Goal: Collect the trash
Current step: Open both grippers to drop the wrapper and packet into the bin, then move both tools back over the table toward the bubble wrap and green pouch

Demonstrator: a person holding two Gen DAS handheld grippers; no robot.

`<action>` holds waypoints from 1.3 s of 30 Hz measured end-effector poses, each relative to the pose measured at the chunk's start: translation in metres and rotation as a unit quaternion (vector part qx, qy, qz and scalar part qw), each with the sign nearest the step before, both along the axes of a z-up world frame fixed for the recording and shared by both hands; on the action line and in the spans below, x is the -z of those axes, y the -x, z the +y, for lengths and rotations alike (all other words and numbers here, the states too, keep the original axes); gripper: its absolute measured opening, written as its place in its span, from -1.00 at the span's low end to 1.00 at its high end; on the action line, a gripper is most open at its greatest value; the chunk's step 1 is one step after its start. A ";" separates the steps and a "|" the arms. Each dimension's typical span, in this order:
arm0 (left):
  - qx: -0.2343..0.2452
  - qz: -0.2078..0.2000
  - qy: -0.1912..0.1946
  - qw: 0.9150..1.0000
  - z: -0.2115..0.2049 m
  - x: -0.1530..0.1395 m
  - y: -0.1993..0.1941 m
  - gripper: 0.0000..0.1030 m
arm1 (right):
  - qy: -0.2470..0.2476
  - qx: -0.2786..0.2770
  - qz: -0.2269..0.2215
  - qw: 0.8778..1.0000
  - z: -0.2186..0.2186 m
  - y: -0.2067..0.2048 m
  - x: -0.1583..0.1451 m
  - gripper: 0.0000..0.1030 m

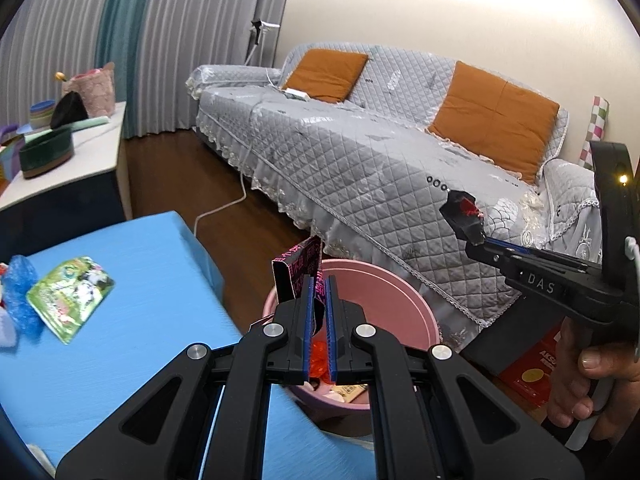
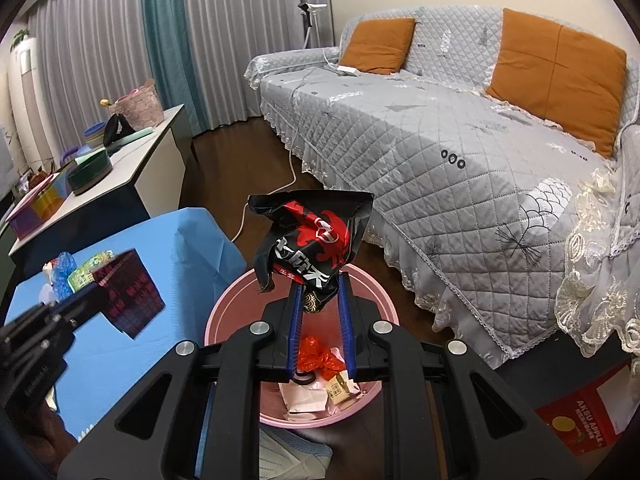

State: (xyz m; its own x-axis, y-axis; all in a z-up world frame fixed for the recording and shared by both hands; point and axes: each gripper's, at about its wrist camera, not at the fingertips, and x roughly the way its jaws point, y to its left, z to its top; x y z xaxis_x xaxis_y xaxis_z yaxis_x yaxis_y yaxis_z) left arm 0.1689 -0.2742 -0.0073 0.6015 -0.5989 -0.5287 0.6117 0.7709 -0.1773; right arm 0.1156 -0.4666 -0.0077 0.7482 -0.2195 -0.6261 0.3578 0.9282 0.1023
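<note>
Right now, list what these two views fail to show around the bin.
- Pink bin: its contents are mostly hidden by the right claw and its black-and-red wrapper.
- Dark pink-printed box: motion-blurred in the right view.
- Left view: left claw hides the box's lower part.

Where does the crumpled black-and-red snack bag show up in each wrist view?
Left wrist: crumpled black-and-red snack bag at right, small, clamped in the right gripper, against the grey quilted sofa.
Right wrist: bag at centre, clamped above the bin.
Shared landmark: round pink plastic bin.
</note>
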 end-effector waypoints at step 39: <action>-0.033 0.004 -0.005 0.999 0.057 -0.023 -0.003 -0.59 | -0.026 -0.031 -0.015 0.999 0.033 -0.023 -0.010 -0.23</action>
State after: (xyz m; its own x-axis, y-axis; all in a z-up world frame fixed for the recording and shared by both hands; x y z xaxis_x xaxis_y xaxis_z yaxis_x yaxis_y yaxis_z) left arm 0.1720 -0.2168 0.0160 0.6346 -0.5529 -0.5400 0.5583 0.8111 -0.1744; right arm 0.1390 -0.4340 0.0021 0.7785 -0.1392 -0.6120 0.2949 0.9419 0.1609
